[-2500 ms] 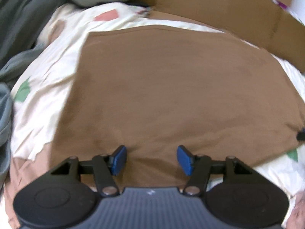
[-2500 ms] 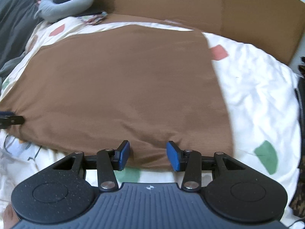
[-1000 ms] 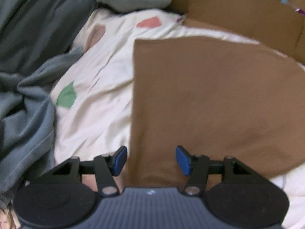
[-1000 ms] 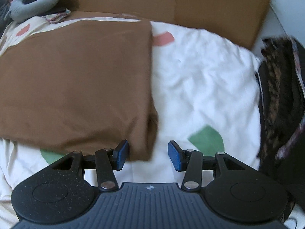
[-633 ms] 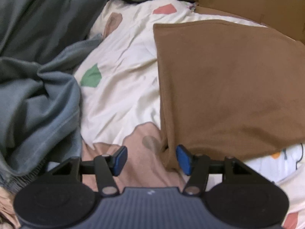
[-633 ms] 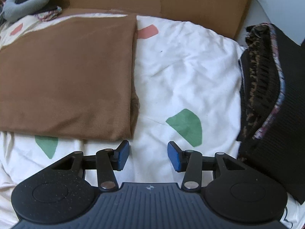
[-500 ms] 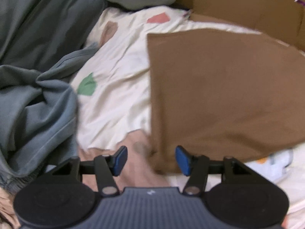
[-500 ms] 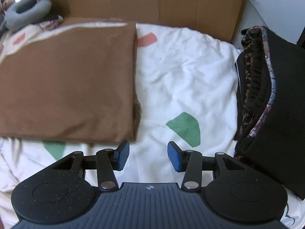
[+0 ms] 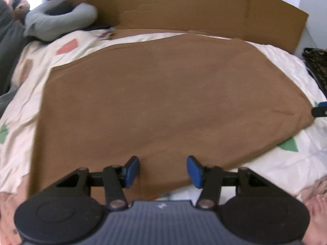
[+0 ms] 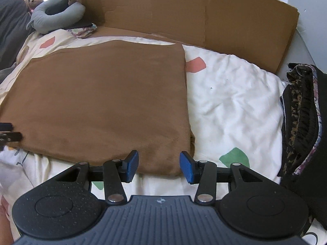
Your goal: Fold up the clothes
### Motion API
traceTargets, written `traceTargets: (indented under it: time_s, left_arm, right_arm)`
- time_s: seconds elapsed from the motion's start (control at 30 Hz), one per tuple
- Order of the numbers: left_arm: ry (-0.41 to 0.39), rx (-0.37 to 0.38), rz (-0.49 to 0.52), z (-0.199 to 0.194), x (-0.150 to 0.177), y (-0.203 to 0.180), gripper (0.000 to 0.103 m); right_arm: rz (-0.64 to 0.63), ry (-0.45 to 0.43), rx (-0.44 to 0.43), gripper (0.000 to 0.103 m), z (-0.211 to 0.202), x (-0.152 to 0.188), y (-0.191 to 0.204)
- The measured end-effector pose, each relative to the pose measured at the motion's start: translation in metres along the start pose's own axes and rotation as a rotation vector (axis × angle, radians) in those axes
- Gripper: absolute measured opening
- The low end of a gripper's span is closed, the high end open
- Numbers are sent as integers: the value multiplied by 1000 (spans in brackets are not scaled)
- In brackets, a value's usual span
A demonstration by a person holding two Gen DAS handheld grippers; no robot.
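While the left gripper is closing with nothing pinched, the right gripper hangs apart (both empty) above the brown garment, folded flat on the patterned sheet; cardboard stands behind.

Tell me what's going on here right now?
A person is folding a brown garment laid flat on a patterned bedsheet. The left tool is over its near edge, jaws closing but not yet pressing on cloth. The right tool is at the near right corner, jaws apart, gripping nothing. A dark clothes pile sits to the right.
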State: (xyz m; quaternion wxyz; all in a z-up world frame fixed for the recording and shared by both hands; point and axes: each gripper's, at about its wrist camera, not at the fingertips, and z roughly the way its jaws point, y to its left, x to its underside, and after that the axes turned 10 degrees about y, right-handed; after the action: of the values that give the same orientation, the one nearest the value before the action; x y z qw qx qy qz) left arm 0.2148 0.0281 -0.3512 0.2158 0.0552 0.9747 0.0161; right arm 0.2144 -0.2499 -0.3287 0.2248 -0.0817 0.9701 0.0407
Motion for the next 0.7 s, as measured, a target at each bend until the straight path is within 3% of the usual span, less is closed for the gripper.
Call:
traceTargets:
  time_s: [0.17, 0.3, 0.37, 0.5, 0.7]
  left_arm:
    - [-20, 24, 21, 7, -6, -19, 46]
    - [-11, 57, 76, 12, -3, -33, 45]
    - [26, 62, 84, 18, 1, -40, 45]
    - [24, 48, 96, 17, 10, -44, 45]
    - [51, 74, 91, 9, 0, -40, 35]
  right_arm:
    - [26, 3, 13, 52, 2, 4, -5]
    - [36, 0, 13, 52, 5, 5, -8]
    - [18, -9, 3, 52, 7, 2, -2]
    - [-5, -19, -18, 51, 13, -12, 10]
    - [-56, -17, -93, 52, 27, -33, 37]
